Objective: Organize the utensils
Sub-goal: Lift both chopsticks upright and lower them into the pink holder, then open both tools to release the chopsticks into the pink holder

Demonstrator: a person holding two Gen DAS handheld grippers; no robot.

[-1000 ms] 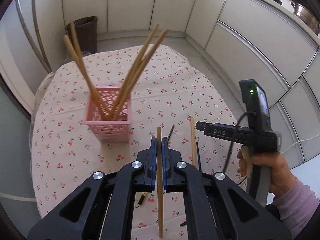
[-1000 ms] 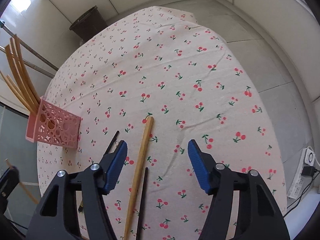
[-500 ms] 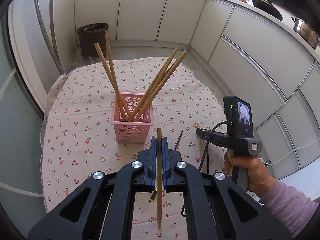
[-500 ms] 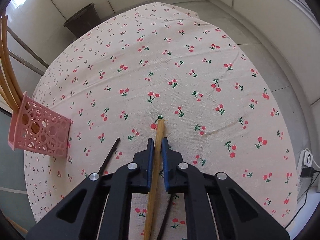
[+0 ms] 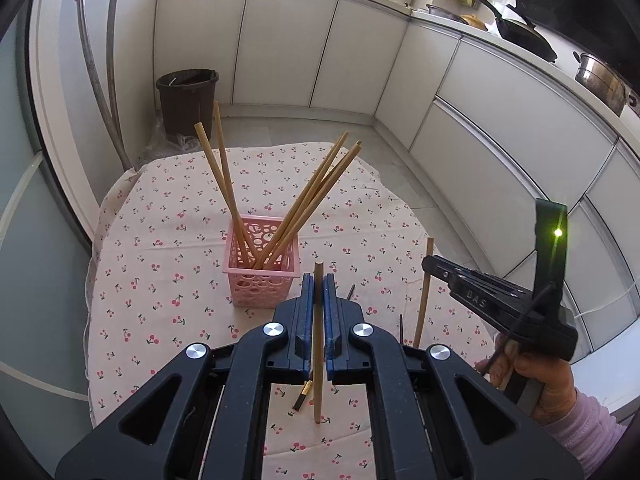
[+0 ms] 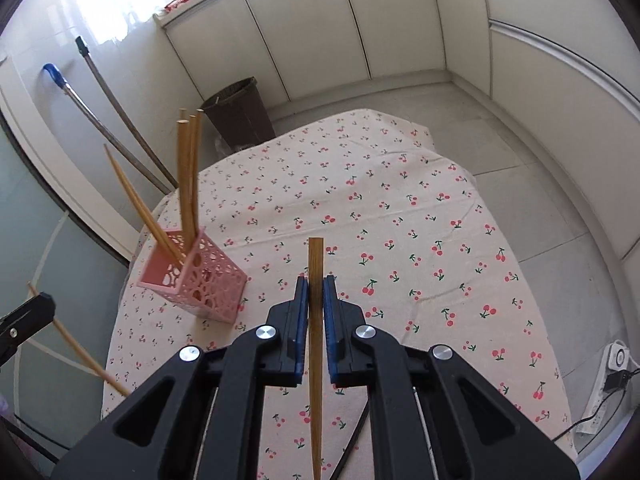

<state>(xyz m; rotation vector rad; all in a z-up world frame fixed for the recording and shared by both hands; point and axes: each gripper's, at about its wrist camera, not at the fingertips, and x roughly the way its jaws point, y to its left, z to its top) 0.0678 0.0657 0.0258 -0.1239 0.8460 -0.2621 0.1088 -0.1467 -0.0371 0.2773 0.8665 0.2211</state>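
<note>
— What has each claw got just now?

— The left claw (image 5: 319,296) is clamped on a bamboo chopstick (image 5: 318,344), held nearly upright just this side of the pink basket (image 5: 262,280). The right claw (image 6: 316,300) has just closed its jaws and grips a second bamboo chopstick (image 6: 315,344), which runs straight between the blue pads (image 6: 331,312) and sticks out past them at both ends.

— And the basket, where is it?

— On the worktop (image 5: 160,240), standing on the cherry-print cloth (image 6: 400,208). It already holds a handful of chopsticks (image 5: 308,196), two leaning one way and the rest the other, fanned out above the rim.

— Where is the right claw relative to the basket?

— Off to the basket's right and nearer to us, lifted clear of the cloth. From the left wrist view you see the person's hand (image 5: 532,376) around its grip, a lilac sleeve (image 5: 588,428) behind it.

— Anything left lying about?

— A black chopstick with a gold tip (image 5: 303,394) lies on the cloth on the near side of the basket, under the left claw. Beyond the basket, on the floor, stands a dark bin (image 5: 188,100).
</note>
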